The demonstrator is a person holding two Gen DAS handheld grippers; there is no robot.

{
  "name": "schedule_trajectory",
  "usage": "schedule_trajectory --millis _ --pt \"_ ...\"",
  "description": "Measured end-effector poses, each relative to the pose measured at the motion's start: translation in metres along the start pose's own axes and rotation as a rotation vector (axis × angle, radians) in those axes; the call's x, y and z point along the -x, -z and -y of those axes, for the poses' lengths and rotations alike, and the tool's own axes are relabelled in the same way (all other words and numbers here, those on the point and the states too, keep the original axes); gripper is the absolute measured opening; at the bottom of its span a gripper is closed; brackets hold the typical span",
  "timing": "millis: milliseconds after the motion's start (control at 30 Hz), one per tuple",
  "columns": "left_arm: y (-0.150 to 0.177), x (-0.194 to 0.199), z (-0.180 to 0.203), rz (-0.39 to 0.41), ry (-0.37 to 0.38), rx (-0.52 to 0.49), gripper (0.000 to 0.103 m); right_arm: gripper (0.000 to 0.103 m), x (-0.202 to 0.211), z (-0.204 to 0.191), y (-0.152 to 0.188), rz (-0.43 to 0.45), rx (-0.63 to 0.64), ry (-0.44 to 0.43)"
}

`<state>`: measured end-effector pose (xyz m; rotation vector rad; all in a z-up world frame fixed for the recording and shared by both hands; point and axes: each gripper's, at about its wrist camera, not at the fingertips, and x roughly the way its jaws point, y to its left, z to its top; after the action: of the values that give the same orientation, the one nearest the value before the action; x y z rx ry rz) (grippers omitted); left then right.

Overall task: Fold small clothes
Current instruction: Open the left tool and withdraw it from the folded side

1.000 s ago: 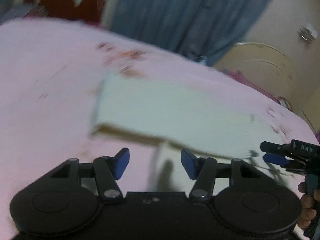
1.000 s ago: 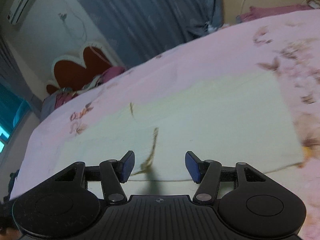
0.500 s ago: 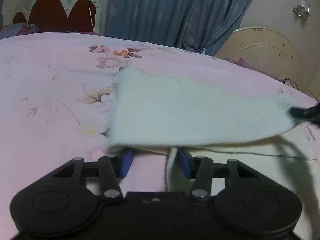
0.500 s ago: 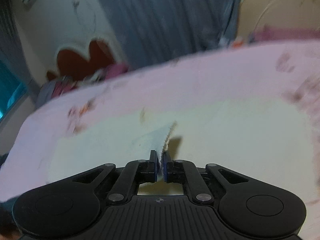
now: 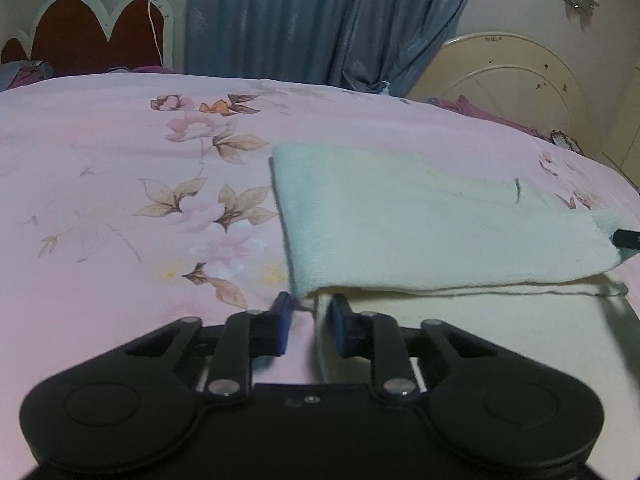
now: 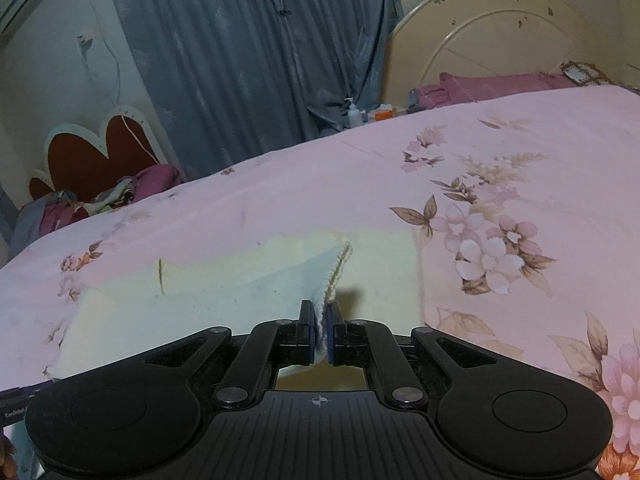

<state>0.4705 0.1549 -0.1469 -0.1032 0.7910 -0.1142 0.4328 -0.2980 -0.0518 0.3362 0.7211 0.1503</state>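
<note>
A pale cream knit cloth (image 5: 432,224) lies on the bed, on a pink floral bedsheet (image 5: 120,208), with 1 layer lifted and folded over the rest. The right gripper (image 6: 319,334) has its blue pads pressed together on a raised corner of the cloth (image 6: 224,292). The left gripper (image 5: 310,320) sits at the cloth's near-left edge, its 2 fingers spread with a fold of fabric between them, not clamped. Blue curtains (image 6: 248,48) hang behind the bed.
</note>
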Motion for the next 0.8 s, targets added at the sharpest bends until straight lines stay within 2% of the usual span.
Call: schedule_trajectory --millis 533,600,633,667,733,800 --pt "-0.001 0.000 0.001 -0.012 0.013 -0.007 0.015 0.005 -0.010 0.014 0.021 -0.063 -0.009 0.046" --pt "-0.002 0.008 -0.001 -0.002 0.024 -0.002 0.023 0.005 -0.007 0.015 0.022 -0.046 -0.004 0.118" --pt "-0.002 0.017 -0.002 0.018 0.017 0.002 0.037 0.006 -0.001 0.015 0.021 -0.023 -0.004 0.149" --pt "-0.003 0.026 -0.003 0.054 0.017 -0.003 0.046 0.006 0.006 0.017 0.020 0.003 -0.008 0.153" --pt "-0.008 0.036 -0.002 0.106 0.034 -0.026 0.049 0.006 0.015 0.020 0.014 0.034 -0.010 0.110" --pt "-0.020 0.028 0.004 0.117 0.072 -0.038 0.048 0.006 0.010 0.016 0.007 0.020 0.018 0.080"
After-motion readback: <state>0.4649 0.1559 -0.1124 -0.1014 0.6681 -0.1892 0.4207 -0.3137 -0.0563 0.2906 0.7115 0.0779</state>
